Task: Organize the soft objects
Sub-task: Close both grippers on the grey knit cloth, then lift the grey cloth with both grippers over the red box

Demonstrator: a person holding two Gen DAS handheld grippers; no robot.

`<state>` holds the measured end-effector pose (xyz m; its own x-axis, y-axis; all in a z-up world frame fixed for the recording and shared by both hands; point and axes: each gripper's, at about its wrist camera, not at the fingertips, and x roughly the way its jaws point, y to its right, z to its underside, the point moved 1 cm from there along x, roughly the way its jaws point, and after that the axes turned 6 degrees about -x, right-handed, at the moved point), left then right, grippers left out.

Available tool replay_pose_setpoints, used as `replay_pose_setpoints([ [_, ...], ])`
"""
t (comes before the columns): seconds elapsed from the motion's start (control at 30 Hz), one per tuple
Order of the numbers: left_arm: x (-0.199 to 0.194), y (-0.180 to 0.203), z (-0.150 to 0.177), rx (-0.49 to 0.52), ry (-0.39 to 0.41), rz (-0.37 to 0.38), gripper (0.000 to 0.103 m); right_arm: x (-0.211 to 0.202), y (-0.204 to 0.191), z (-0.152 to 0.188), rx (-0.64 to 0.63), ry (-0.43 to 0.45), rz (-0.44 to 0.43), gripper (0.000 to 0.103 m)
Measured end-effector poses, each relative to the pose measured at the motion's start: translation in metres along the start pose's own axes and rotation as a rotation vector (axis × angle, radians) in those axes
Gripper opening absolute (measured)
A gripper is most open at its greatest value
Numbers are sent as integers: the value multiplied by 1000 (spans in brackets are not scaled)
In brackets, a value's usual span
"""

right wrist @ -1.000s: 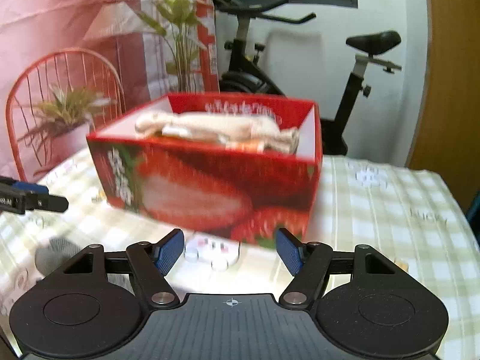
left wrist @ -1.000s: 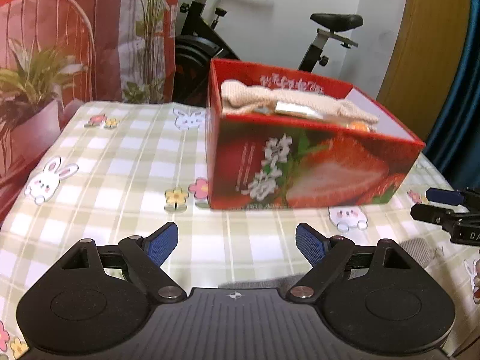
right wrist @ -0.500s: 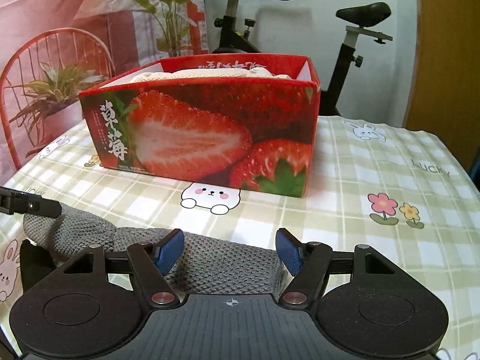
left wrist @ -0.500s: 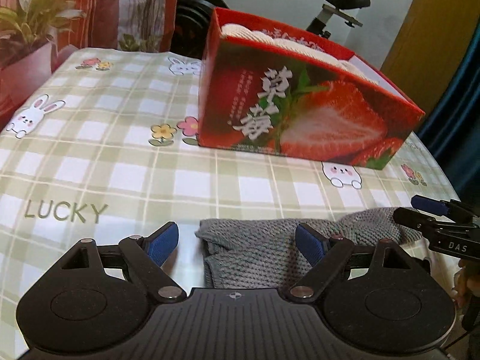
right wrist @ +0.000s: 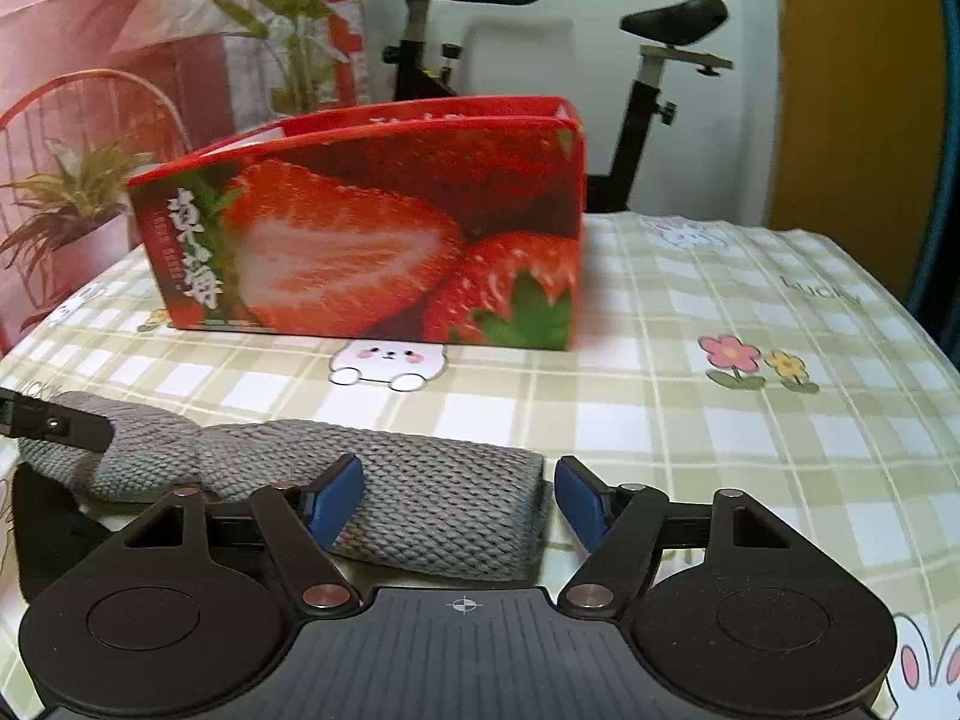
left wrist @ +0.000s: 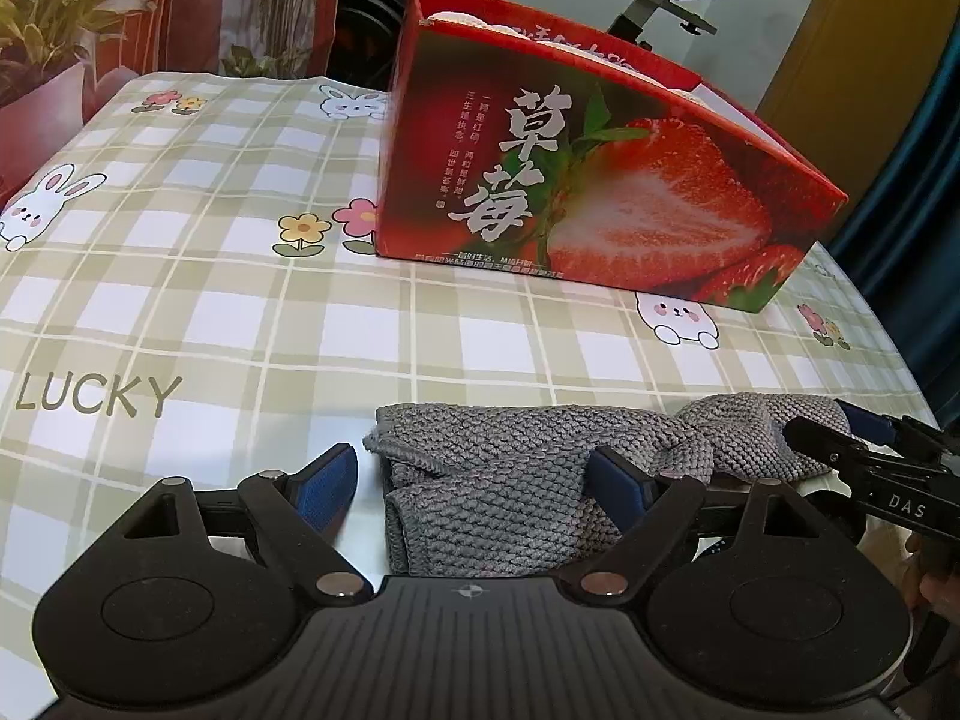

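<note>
A grey knitted cloth [left wrist: 528, 468] lies stretched along the table's near edge; it also shows in the right wrist view [right wrist: 408, 480]. My left gripper [left wrist: 474, 483] is open, low over the cloth's left end, its fingers on either side of it. My right gripper [right wrist: 459, 501] is open over the cloth's right end; its fingertips [left wrist: 816, 438] show in the left wrist view at the right. A red strawberry box [left wrist: 600, 180] stands beyond the cloth, with pale cloth showing above its rim [left wrist: 456, 18]. The box also shows in the right wrist view [right wrist: 372, 240].
The table has a green checked cloth [left wrist: 210, 300] with rabbits and flowers. An exercise bike [right wrist: 648, 60], a potted plant [left wrist: 48, 48] and a red wire chair [right wrist: 78, 120] stand beyond the far edge. The near table edge is just below both grippers.
Both grippers have come down and back from near the box toward the near table edge. The grey cloth has come into view between their open fingers.
</note>
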<state>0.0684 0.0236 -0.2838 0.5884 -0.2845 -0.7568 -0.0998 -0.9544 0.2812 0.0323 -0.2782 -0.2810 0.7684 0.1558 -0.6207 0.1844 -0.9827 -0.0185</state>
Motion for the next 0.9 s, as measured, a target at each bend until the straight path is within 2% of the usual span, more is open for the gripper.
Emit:
replay_pose_setpoints([
  [0.17,0,2,0,12,4,5,84,3,0,2,6,-10,-15,65],
  [0.3,0,5,0,28,7,11,75,2,0,2,8,-6,-27,61],
  [0.4,0,5,0,30,10,22,64,1,0,2,10,-1,-35,58],
  [0.47,-1,4,0,30,12,25,58,0,0,2,7,2,-43,51],
  [0.6,0,0,0,12,6,58,36,-2,-5,2,-22,9,-62,40],
  [0.8,-3,6,0,42,25,63,23,-3,-2,1,-5,17,-71,20],
  [0.83,-4,6,-1,43,30,62,22,-4,-1,0,1,17,-73,14],
  [0.9,-6,4,-3,40,37,63,21,-4,2,-2,12,20,-86,14],
])
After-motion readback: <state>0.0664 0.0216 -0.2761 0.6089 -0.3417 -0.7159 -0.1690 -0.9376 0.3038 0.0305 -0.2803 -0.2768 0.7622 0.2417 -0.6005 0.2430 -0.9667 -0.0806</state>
